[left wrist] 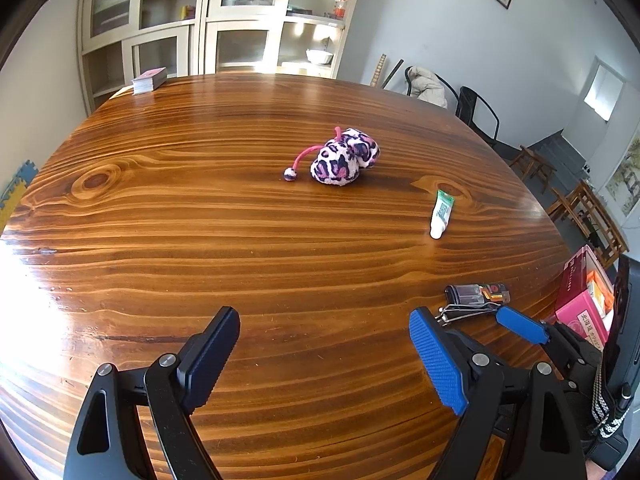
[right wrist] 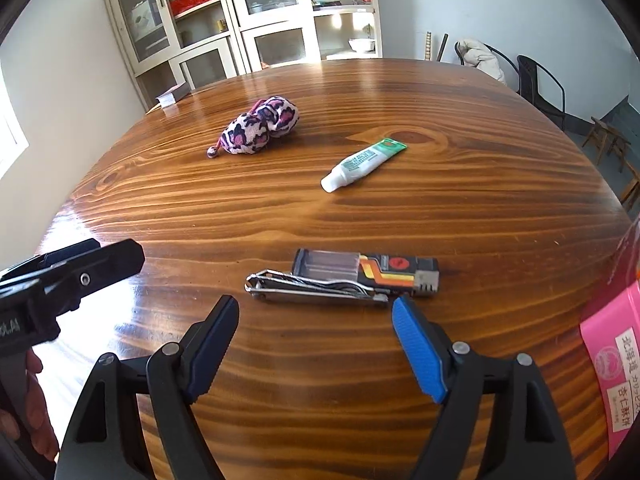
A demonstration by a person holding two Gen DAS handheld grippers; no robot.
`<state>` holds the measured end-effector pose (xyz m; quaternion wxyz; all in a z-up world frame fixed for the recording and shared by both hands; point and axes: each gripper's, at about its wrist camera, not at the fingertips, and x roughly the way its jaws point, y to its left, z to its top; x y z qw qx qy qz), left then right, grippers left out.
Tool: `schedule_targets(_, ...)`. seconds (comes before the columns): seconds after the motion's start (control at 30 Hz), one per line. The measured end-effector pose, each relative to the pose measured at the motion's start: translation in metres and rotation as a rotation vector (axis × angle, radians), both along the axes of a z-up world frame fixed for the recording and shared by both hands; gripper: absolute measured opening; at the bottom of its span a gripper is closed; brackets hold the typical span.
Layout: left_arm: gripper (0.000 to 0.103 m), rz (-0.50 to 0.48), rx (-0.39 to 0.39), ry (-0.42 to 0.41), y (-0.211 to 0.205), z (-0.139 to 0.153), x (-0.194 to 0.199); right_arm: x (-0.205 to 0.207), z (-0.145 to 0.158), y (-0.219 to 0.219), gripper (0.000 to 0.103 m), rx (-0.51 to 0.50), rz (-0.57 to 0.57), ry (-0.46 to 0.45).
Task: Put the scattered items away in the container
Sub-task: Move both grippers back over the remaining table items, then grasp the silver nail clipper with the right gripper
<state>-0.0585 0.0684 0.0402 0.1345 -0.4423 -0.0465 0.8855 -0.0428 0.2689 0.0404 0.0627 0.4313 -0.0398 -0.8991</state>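
A pink leopard-print plush toy (left wrist: pixel 346 156) (right wrist: pixel 260 126) with a pink cord lies mid-table. A white and green tube (left wrist: pixel 442 214) (right wrist: pixel 362 164) lies to its right. A lighter (right wrist: pixel 368 266) (left wrist: pixel 478 293) and a metal nail clipper (right wrist: pixel 316 288) (left wrist: pixel 466 312) lie side by side just ahead of my right gripper (right wrist: pixel 316 310), which is open and empty. My left gripper (left wrist: pixel 324 320) is open and empty above bare wood. A pink box (left wrist: pixel 582 296) (right wrist: pixel 616 344) stands at the table's right edge.
The round wooden table (left wrist: pixel 200 240) fills both views. A small stack of cards (left wrist: pixel 149 79) lies at its far left edge. Cabinets (left wrist: pixel 224 16) stand behind it; chairs (left wrist: pixel 478 114) and stools stand to the right.
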Motion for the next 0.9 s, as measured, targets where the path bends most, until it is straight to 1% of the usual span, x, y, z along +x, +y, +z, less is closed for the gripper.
schedule_targets(0.1,0.089,-0.003,0.002,-0.006,0.001,-0.002,0.0,-0.005,-0.001,-0.006,0.086,0.021,0.013,-0.004)
schedule_targets(0.37,0.089,0.002,0.007,-0.022,0.001,-0.006,-0.001,-0.015,-0.004,-0.015,0.086,0.108,0.011,-0.021)
schedule_targets(0.43,0.089,0.003,0.007,-0.022,0.001,-0.006,-0.001,-0.015,-0.005,-0.015,0.084,0.119,0.014,-0.021)
schedule_targets(0.47,0.089,0.004,0.007,-0.022,0.001,-0.007,-0.001,-0.015,-0.004,-0.014,0.08,0.121,0.013,-0.018)
schedule_targets(0.7,0.089,-0.01,-0.005,-0.022,0.006,-0.009,0.0,-0.009,-0.003,-0.005,0.08,0.114,0.0,-0.015)
schedule_targets(0.9,0.089,-0.036,-0.019,-0.024,0.016,-0.014,0.001,0.009,-0.002,0.015,0.08,0.098,-0.041,-0.015)
